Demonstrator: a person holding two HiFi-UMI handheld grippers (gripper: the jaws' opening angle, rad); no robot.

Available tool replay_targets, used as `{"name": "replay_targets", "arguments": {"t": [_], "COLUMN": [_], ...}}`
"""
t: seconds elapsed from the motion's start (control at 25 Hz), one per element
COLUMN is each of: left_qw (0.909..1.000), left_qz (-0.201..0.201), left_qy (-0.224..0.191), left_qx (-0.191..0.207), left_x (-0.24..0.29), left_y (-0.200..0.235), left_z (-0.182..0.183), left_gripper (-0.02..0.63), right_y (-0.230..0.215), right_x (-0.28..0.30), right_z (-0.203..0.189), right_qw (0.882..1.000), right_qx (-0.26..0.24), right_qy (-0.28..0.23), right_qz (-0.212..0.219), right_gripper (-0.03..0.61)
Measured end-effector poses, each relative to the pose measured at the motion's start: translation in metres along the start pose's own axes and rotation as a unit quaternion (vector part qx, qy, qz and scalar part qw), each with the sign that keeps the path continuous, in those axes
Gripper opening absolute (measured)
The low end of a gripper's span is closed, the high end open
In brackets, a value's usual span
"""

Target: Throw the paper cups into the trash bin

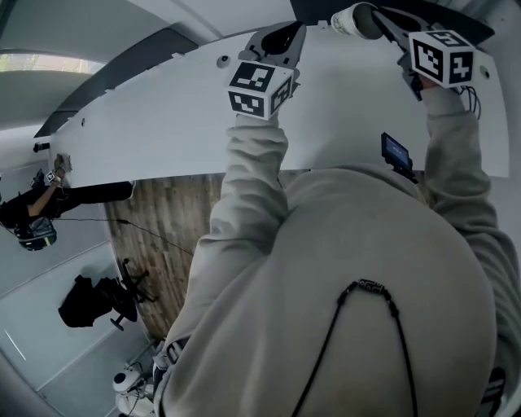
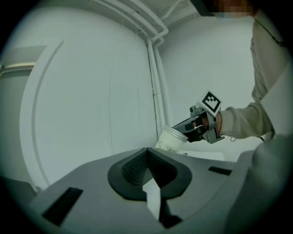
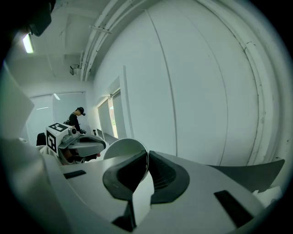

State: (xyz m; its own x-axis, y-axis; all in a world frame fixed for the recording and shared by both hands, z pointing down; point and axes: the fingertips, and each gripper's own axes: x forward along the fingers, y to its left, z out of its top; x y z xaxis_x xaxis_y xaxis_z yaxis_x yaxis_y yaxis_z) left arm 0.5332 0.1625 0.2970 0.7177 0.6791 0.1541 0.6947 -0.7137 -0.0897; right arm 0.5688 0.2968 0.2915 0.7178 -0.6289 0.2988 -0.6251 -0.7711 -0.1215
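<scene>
A white paper cup (image 3: 122, 150) is pinched by its rim wall in my right gripper (image 3: 147, 156), which is shut on it. In the head view the cup (image 1: 352, 19) and the right gripper (image 1: 376, 18) are raised at the top right, above the white table (image 1: 163, 122). From the left gripper view the cup (image 2: 171, 139) hangs tilted, mouth up, off the right gripper (image 2: 179, 130). My left gripper (image 2: 147, 153) is shut with nothing in it, and it is held up beside the right one (image 1: 281, 39). No trash bin shows in any view.
A white wall with vertical pipes (image 2: 155, 82) stands ahead. Wood flooring (image 1: 163, 220) lies below the table edge. Another person (image 1: 32, 216) stands at the far left, and a black chair (image 1: 98, 300) is on the floor. A small dark screen (image 1: 396, 151) sits near my right sleeve.
</scene>
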Motion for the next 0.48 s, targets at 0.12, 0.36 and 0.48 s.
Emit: {"name": "replay_targets", "arguments": {"t": [0.12, 0.36, 0.48], "left_qw": [0.9999, 0.9999, 0.9999], "left_qz": [-0.007, 0.006, 0.005], "left_qy": [-0.012, -0.010, -0.012], "left_qx": [0.010, 0.003, -0.004], "left_x": [-0.004, -0.002, 0.001], "left_y": [-0.001, 0.005, 0.001], "left_z": [0.014, 0.010, 0.010], "left_gripper": [-0.006, -0.006, -0.006], "right_y": [0.003, 0.005, 0.001], "right_x": [-0.003, 0.005, 0.003], "right_z": [0.013, -0.001, -0.004], "right_qw": [1.000, 1.000, 1.000], "right_qx": [-0.010, -0.014, -0.021], "right_qy": [-0.011, -0.003, 0.000], "right_qz": [-0.004, 0.018, 0.020], "right_gripper": [0.038, 0.040, 0.040]}}
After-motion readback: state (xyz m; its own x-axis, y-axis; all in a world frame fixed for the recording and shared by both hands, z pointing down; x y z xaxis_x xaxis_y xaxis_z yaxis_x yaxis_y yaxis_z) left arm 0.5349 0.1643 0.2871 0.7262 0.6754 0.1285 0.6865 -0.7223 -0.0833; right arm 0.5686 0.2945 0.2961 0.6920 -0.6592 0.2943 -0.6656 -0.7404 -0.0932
